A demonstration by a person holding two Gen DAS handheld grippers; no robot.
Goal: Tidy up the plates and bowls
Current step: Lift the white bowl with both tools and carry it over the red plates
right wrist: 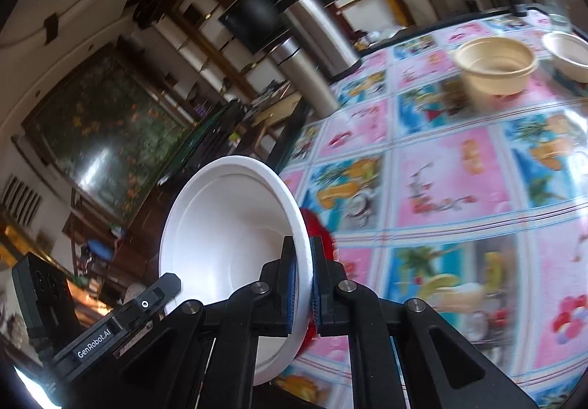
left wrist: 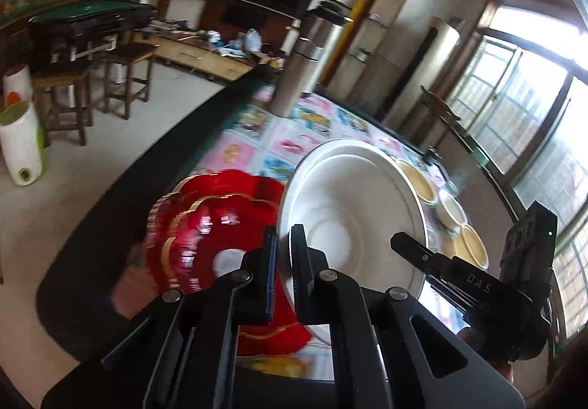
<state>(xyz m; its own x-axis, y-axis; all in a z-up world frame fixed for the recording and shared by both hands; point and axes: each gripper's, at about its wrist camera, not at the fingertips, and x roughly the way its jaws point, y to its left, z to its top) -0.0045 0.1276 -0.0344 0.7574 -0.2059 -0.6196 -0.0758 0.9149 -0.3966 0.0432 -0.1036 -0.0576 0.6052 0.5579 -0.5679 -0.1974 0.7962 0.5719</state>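
Right wrist: right gripper (right wrist: 302, 284) jaws pinching white bowl (right wrist: 228, 225) rim (tilted) | left gripper (left wrist: 283, 254) jaws nearly together, empty, beside red plate (left wrist: 213, 225) | surface (right wrist: 441, 170) open ahead

Our left gripper (left wrist: 283, 254) pinches the white plate (left wrist: 352, 210) rim; our right gripper (right wrist: 302, 280) pinches its other side.

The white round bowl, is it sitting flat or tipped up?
Tipped on edge: the white round bowl has its rim pinched in both tongs, opening facing sideways.

Matt white bowl (right wrist: 228, 236), glossy red plate (left wrist: 205, 236), shiny tablecloth (right wrist: 459, 181)
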